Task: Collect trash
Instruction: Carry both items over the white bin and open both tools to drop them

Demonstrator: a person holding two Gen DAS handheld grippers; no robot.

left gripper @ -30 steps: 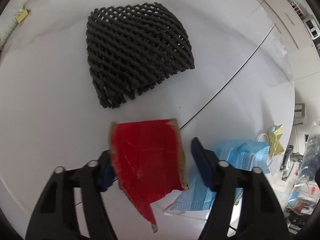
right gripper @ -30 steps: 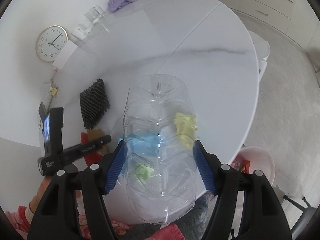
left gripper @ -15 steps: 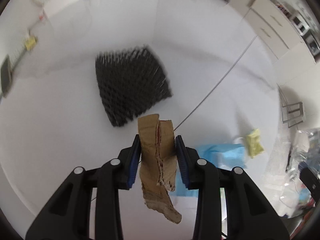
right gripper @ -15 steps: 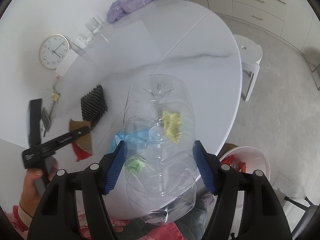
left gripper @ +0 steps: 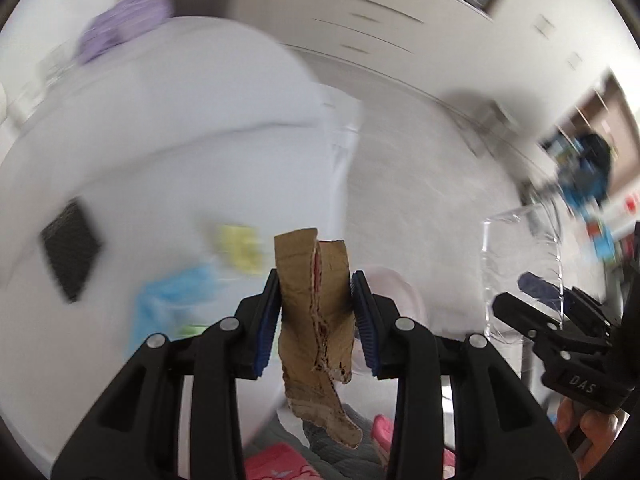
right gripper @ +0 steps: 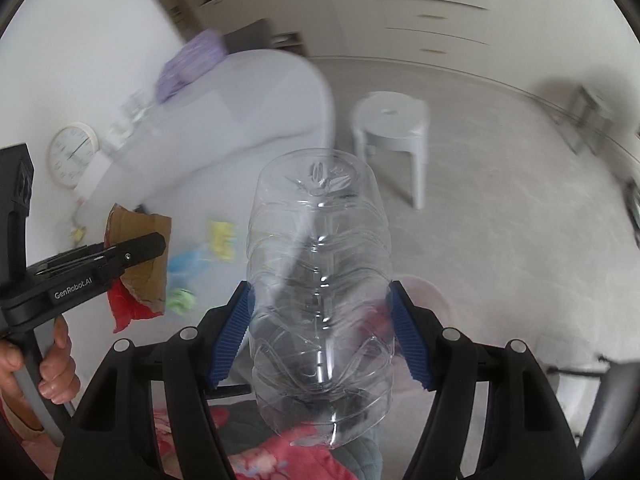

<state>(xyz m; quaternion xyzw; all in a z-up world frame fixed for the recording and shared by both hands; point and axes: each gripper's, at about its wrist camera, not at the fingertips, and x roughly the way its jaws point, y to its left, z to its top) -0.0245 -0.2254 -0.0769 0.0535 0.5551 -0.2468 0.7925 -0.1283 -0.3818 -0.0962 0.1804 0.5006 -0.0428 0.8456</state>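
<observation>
Left wrist view: the left gripper (left gripper: 316,312) sits at lower centre of the frame, its blue pads clamped on a folded cardboard scrap (left gripper: 316,312).
Cardboard hold: the scrap is pinched across its folded middle, so both layers stay together; its torn tail hangs free below the pads, and a strip of red lining shows in the fold.
Right wrist view: the right gripper (right gripper: 320,332) occupies lower centre, its pads pressed on either side of a clear plastic bottle (right gripper: 320,280).
Bottle hold: the grip is on the ribbed wall with the base pointing away from the camera; this probably keeps the light, crushable body from slipping.
Cross-check: in the right wrist view the left gripper appears at middle left, with the cardboard and its red side visible behind one finger (right gripper: 132,248).
Hand: a hand (right gripper: 52,356) wraps the left gripper's handle at lower left of the same frame.
Remaining trash: a yellow scrap (right gripper: 220,236), blue mask (right gripper: 186,260) and green scrap (right gripper: 180,300) lie on the white table (right gripper: 240,120), left of the bottle; a black mesh piece (left gripper: 70,248) lies at middle left of the left wrist view.
Likely destination: a pale pink bin (left gripper: 394,292) shows just behind the left gripper's right finger, off the table edge; both loads are judged bound for it.
Image quality: backgrounds are motion-blurred.
</observation>
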